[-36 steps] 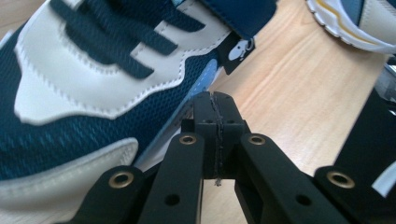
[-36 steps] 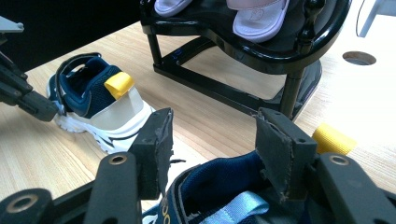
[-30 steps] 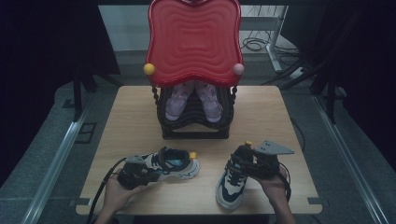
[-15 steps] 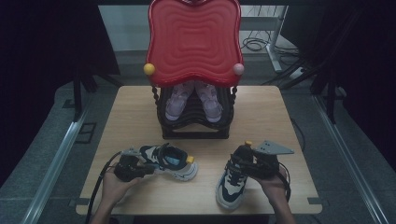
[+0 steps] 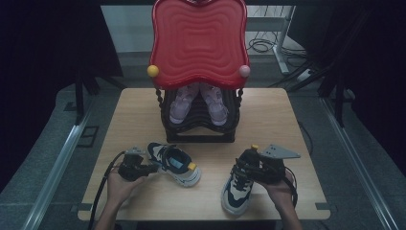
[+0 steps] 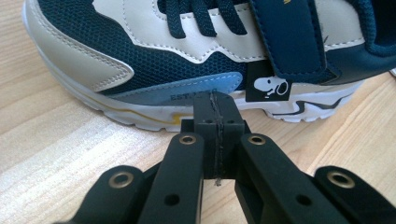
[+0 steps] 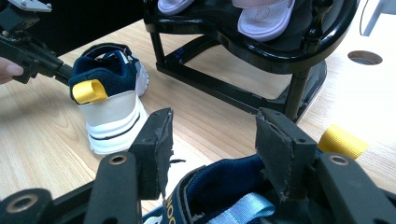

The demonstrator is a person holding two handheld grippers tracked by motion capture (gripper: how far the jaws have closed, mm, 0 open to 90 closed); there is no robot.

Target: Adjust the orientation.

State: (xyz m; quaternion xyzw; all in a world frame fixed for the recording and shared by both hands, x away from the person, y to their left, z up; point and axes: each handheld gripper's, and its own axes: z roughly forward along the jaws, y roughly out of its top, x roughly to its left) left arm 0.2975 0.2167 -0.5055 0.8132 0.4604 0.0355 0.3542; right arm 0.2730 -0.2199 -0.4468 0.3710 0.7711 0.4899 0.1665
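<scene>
Left gripper (image 5: 143, 168), jaws pressed together on nothing, noses its tips right up to the side of the left sneaker (image 5: 173, 163), which lies on the wooden table (image 5: 134, 115) before the black shoe rack (image 5: 198, 129). Right gripper (image 5: 253, 168), jaws apart, straddles the collar of the right sneaker (image 5: 237, 189) near the table's front edge.

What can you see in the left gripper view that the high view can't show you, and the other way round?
Left gripper view: a little dog patch on the shoe's side, and the left gripper's jaws shut with nothing between them. High view: a red tray, pink shoes on a black rack, and a second shoe. Both: the navy shoe on the wooden table.
</scene>
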